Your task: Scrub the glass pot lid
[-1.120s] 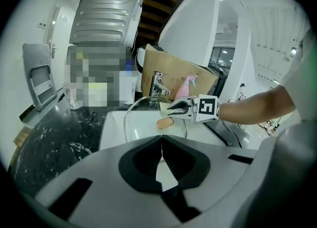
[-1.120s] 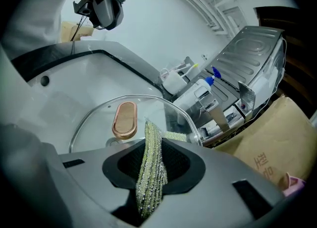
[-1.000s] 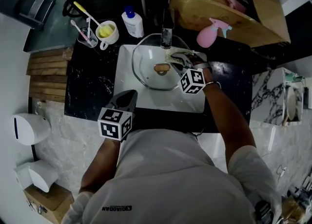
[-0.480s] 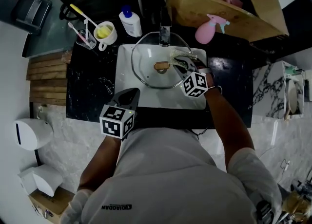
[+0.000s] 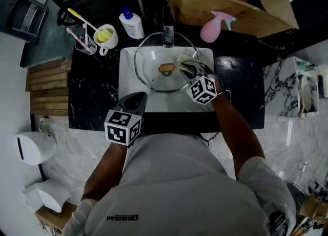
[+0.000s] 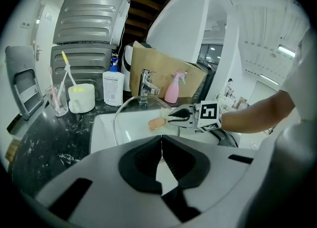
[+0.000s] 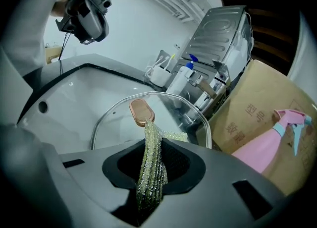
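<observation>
The glass pot lid (image 5: 151,73) with its brown knob (image 5: 166,67) lies tilted in the white sink (image 5: 128,96), its far rim by the faucet. My right gripper (image 5: 186,66) is over the lid's right side, just right of the knob, shut on a yellow-green scrub cloth (image 7: 150,165). In the right gripper view the cloth runs from the jaws to the lid (image 7: 116,118), ending beside the knob (image 7: 140,111). My left gripper (image 5: 137,97) hovers at the sink's near edge, shut with nothing in it (image 6: 160,140). From there the lid (image 6: 130,118) and the right gripper (image 6: 184,115) show ahead.
A faucet (image 5: 167,28) stands behind the sink. On the black marble counter are a soap bottle (image 5: 131,23), a cup (image 5: 106,36) and a glass with toothbrushes (image 5: 82,42) at the back left, and a pink spray bottle (image 5: 211,27) before a cardboard box (image 5: 230,1) at the back right.
My right gripper has slid the cloth a little toward me across the lid beside the knob. The left gripper has stayed at the sink's near edge.
</observation>
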